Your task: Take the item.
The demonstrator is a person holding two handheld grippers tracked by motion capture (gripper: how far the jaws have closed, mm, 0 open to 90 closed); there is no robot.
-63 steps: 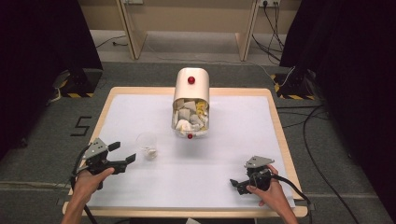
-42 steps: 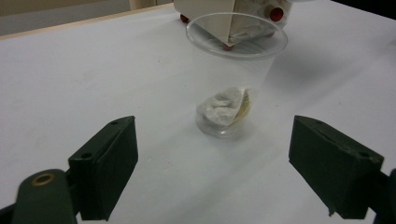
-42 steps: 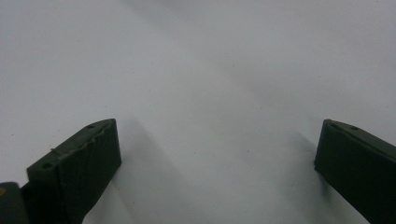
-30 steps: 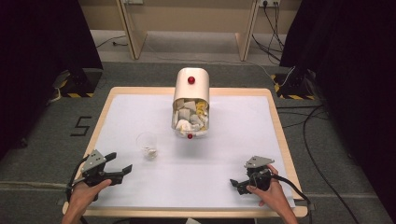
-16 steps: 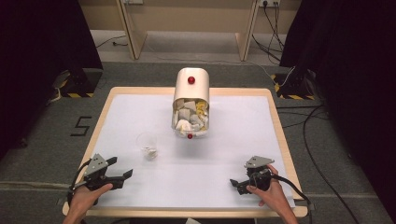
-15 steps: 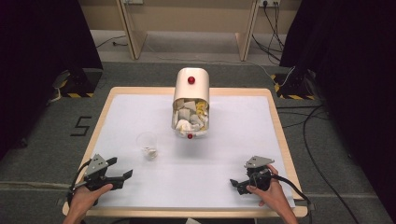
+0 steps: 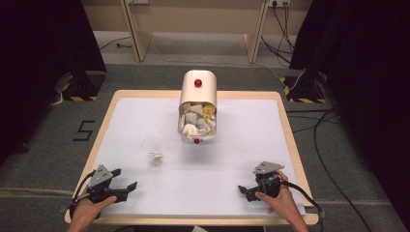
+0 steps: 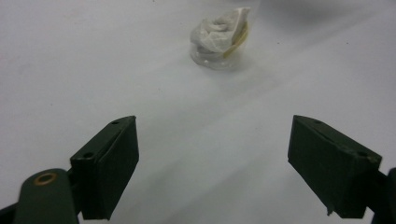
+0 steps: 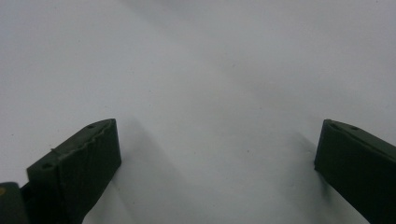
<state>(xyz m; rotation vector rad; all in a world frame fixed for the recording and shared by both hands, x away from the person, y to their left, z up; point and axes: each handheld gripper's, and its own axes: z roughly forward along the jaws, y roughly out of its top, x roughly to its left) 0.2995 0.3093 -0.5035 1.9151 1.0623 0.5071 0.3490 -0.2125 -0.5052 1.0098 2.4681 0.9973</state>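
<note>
High view: over the last two seconds the left gripper (image 7: 126,187) has drawn back from beside the clear cup (image 7: 153,151) toward the near left corner of the table (image 7: 241,159), and it now rests low by the near edge in the person's left hand (image 7: 86,212). The cup has not moved; it stands left of centre, upright, with a crumpled scrap of paper in its bottom, well apart from both grippers. I judge this as a release and retreat: the cup looks set down and the work on it finished or paused. Beyond it, at the far middle, the tipped bin (image 7: 197,107) lies with its mouth toward the person, stuffed with crumpled paper. The right gripper (image 7: 246,191) has kept its place near the near right corner, in the right hand (image 7: 283,203).

Left gripper view: the jaws stand wide apart with nothing between them, over bare white table (image 8: 93,56). The cup (image 8: 219,42) sits farther off, ahead and slightly right of the gap, untouched.

Right gripper view: the jaws are also spread wide and empty, close above the plain table (image 9: 210,70); nothing lies between or before them.
</note>
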